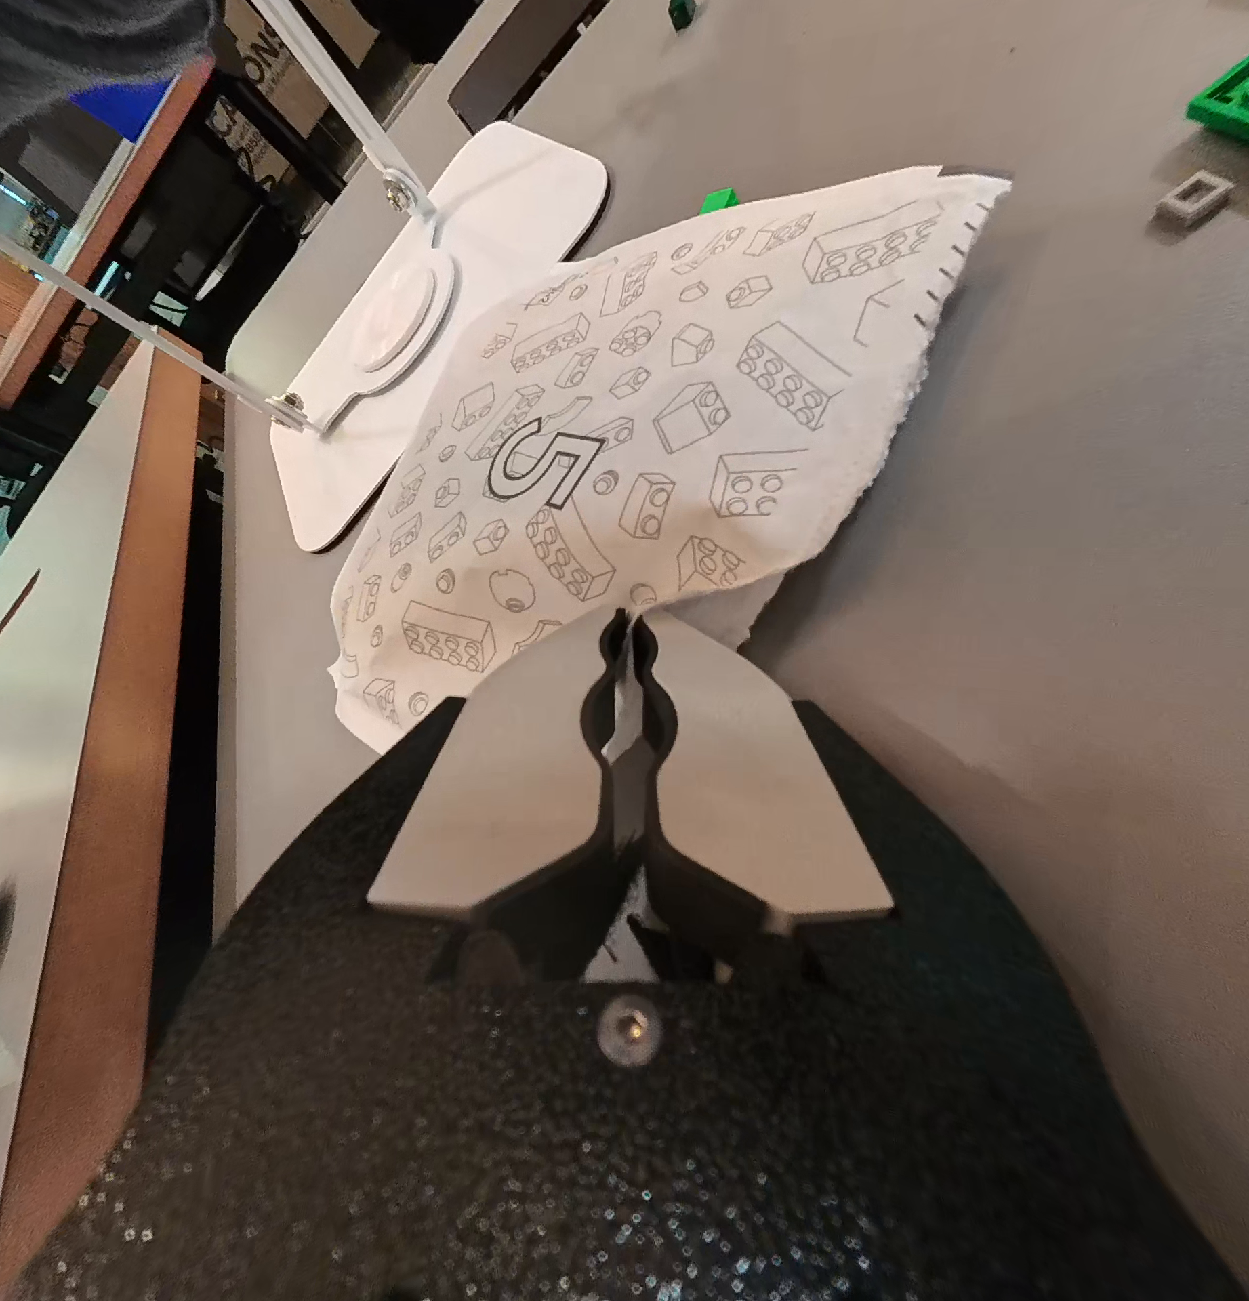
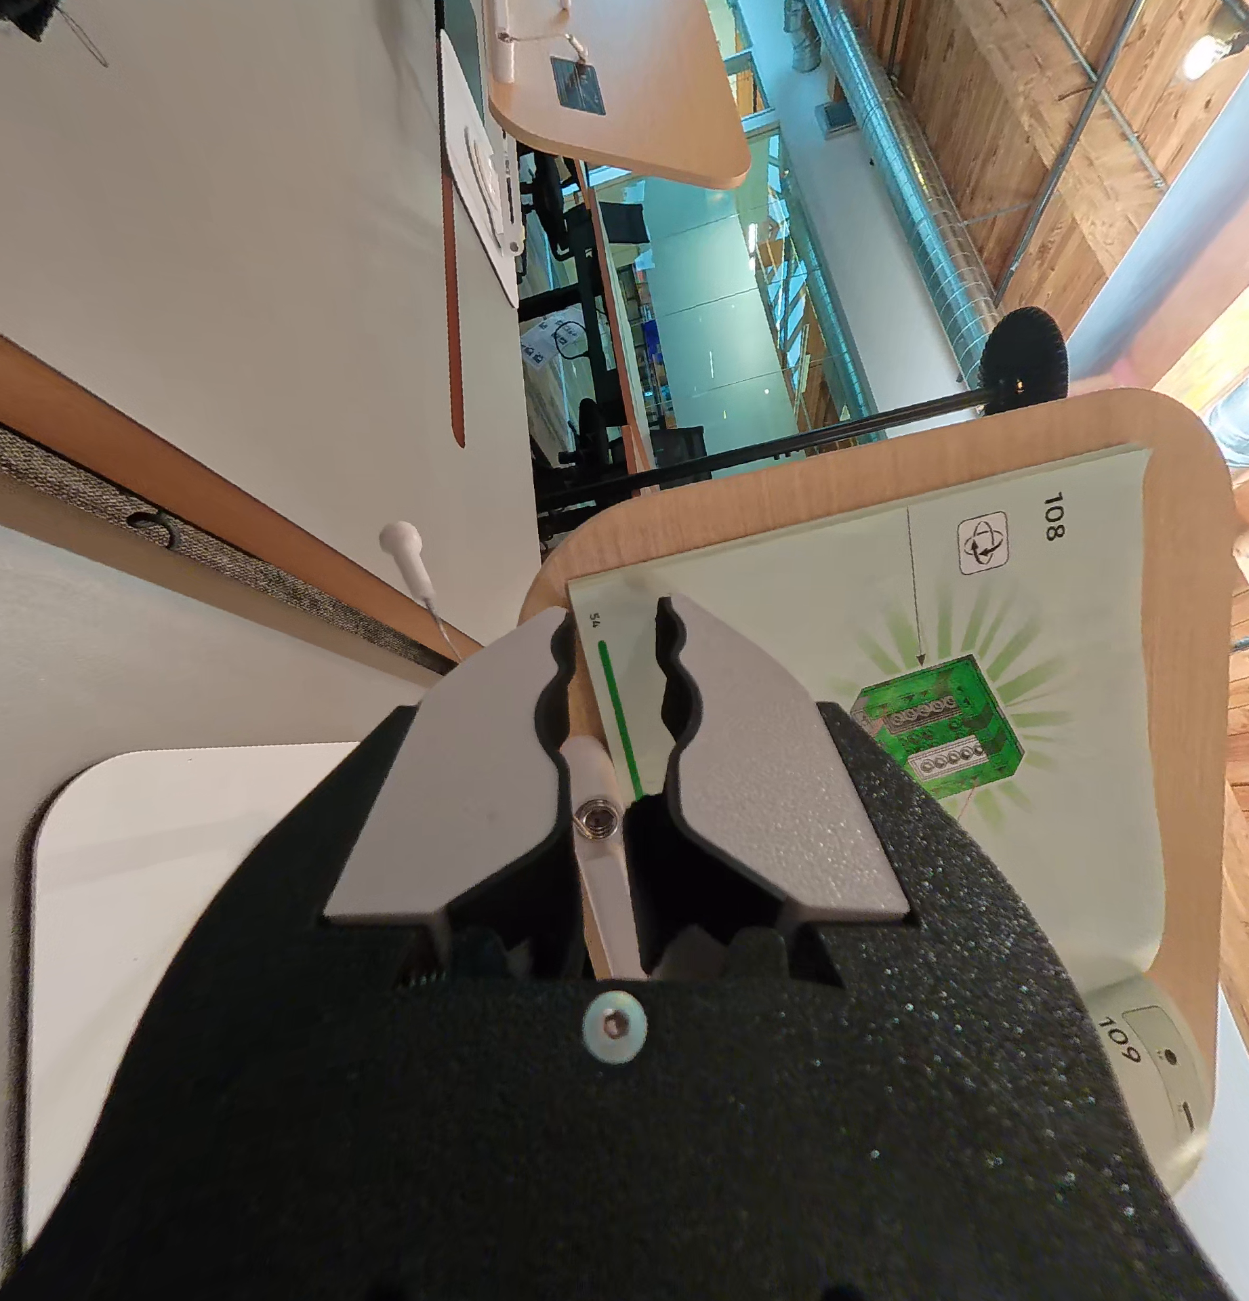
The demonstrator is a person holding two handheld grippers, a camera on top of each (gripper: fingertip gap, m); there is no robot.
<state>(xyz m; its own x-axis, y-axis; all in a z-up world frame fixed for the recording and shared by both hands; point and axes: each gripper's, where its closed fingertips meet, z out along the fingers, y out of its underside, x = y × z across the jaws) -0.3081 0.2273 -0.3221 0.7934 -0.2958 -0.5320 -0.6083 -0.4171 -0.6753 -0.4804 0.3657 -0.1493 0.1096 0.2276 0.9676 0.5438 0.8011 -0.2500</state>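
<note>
The left gripper (image 1: 632, 623) is clamped on a white printed paper bag (image 1: 607, 436), lifted above the grey table (image 1: 1030, 633); a green plate (image 1: 1234, 105) lies at 2 o'clock. The right gripper (image 2: 618, 619) stands apart and empty before an instruction booklet (image 2: 889, 669).

We see a white paper bag (image 1: 607, 436) bearing one large outlined numeral at its middle, among printed brick outlines. Beyond the bag, cardboard boxes (image 1: 269, 49) carry bold dark lettering. In the right wrist view, an open instruction booklet (image 2: 854, 598) shows page numbers, a small number beside a green bar, and a boxed arrow symbol.
</note>
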